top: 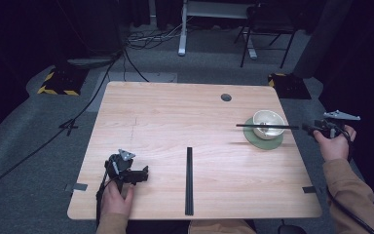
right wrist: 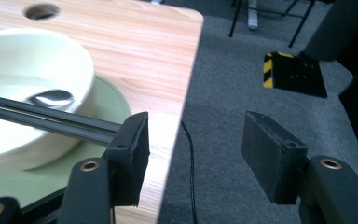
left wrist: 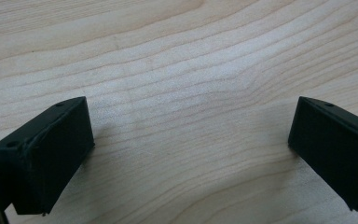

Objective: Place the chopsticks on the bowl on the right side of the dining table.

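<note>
Step in hand appears to be setting chopsticks across the bowl [top: 268,124]: one chopstick pair [top: 267,126] lies across its rim, on the green saucer [top: 263,138], and the right gripper [top: 308,128] stands at its end, jaws apart, gripping nothing. The second pair [top: 189,180] lies at table centre. The left gripper [top: 135,175] rests jaws apart over bare table [left wrist: 177,60]; next move likely calls for reaching that pair.
</note>
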A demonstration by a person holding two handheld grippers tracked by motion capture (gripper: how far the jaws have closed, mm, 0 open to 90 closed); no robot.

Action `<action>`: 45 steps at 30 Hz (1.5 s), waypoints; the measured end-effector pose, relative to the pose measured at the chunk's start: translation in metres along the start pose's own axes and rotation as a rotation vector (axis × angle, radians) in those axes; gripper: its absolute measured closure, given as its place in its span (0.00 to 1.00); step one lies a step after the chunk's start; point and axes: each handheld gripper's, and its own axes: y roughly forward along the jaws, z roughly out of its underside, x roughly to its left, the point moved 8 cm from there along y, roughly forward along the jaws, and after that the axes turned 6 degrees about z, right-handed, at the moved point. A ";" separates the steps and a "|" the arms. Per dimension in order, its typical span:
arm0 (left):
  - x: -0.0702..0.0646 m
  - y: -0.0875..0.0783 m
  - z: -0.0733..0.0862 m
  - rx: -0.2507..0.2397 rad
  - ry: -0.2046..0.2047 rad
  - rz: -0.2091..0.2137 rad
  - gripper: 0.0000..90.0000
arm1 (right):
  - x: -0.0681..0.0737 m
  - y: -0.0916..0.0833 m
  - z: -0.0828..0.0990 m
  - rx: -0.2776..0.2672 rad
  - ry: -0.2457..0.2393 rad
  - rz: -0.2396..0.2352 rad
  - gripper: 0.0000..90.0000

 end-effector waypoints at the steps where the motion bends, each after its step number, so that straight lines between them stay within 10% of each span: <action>1: 0.000 0.000 0.000 0.000 -0.001 0.002 0.00 | 0.003 -0.003 -0.002 -0.002 0.001 -0.007 0.46; 22: 0.000 0.000 0.000 0.000 -0.002 0.001 0.00 | 0.099 -0.079 -0.045 -0.108 -0.107 -0.326 0.37; 45: 0.000 0.000 0.000 0.000 -0.002 0.001 0.00 | 0.193 -0.111 -0.009 0.013 -0.270 -0.571 0.35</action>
